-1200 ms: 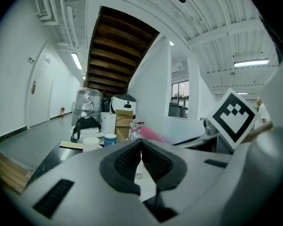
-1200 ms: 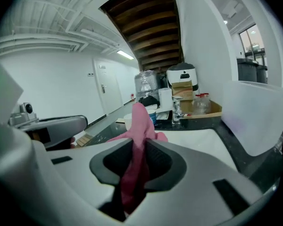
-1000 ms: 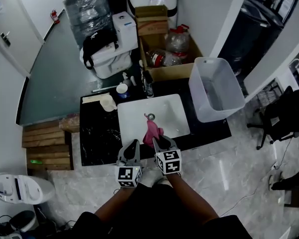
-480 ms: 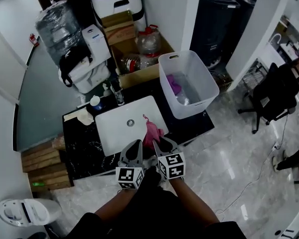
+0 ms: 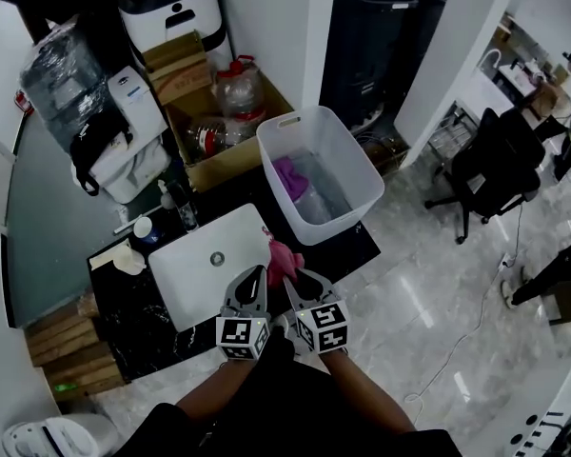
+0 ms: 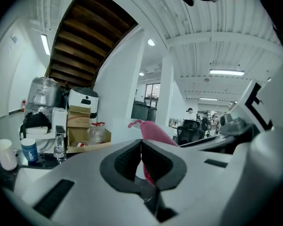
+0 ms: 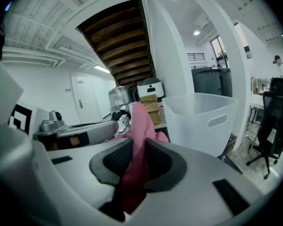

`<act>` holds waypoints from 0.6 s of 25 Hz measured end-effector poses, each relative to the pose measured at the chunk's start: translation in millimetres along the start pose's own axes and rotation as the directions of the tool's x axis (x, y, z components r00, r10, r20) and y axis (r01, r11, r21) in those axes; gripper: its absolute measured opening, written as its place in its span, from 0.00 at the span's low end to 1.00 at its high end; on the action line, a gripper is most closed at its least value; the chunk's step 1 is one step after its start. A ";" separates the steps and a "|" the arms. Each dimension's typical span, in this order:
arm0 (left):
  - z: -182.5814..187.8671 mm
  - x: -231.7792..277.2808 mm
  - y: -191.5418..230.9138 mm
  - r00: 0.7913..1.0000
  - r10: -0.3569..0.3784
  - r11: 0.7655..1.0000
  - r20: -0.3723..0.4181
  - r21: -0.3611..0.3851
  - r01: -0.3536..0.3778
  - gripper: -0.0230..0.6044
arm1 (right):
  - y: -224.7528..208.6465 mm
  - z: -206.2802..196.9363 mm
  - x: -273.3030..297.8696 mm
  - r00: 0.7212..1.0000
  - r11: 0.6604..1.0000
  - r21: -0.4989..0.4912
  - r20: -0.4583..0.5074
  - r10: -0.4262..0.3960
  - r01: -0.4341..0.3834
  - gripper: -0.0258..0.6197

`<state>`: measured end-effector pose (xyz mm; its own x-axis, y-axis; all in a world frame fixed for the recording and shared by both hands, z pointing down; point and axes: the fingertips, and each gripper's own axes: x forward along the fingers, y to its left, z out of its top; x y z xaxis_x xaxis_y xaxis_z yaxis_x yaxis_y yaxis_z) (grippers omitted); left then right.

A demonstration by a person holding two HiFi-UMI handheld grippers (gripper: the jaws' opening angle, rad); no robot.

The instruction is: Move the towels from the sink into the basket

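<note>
While the towel (image 5: 284, 259) hung pinched in the right gripper (image 5: 292, 280), just over the sink's (image 5: 186, 279) right edge, the carrying step looked to be in hand. The left gripper (image 5: 256, 276) sat just beside it, jaws pressed together on nothing. The basket (image 5: 354, 171) stood at the counter's (image 5: 119, 303) right end, purple cloth (image 5: 290, 174) inside. Next, I reckoned, came a swing over its rim and a release.

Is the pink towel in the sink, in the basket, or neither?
Neither: the pink towel hangs clamped in the right gripper, lifted out of the sink and short of the basket.
</note>
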<state>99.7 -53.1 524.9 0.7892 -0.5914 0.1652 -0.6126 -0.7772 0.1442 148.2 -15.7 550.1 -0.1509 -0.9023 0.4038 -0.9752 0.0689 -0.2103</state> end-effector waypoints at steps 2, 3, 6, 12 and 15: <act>4.7 18.5 2.8 1.000 -0.015 1.000 -0.010 -0.010 0.015 0.06 | -9.1 11.9 4.4 1.000 1.000 0.010 0.016 -0.019 0.019 0.18; 9.2 27.8 3.1 1.000 -0.023 1.000 -0.008 -0.013 0.023 0.06 | -14.3 17.9 6.8 0.999 0.999 0.015 0.023 -0.030 0.029 0.18; 29.6 49.8 3.7 0.999 -0.043 0.999 0.024 -0.010 0.044 0.06 | -28.1 38.2 15.2 0.998 0.998 0.024 0.044 -0.053 0.052 0.18; 51.7 77.7 20.2 0.997 -0.051 0.999 0.066 0.000 0.051 0.06 | -42.5 70.8 36.3 0.996 0.998 0.011 0.067 -0.064 0.063 0.18; 60.0 88.1 30.3 0.995 -0.053 0.999 0.082 -0.001 0.054 0.06 | -43.5 82.7 49.2 0.994 0.997 0.013 0.081 -0.071 0.070 0.18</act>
<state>153.2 -141.6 485.3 0.8217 -0.5648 0.0769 -0.5694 -0.8075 0.1542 196.6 -98.3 505.4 -0.0675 -0.9365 0.3441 -0.9813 0.0000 -0.1926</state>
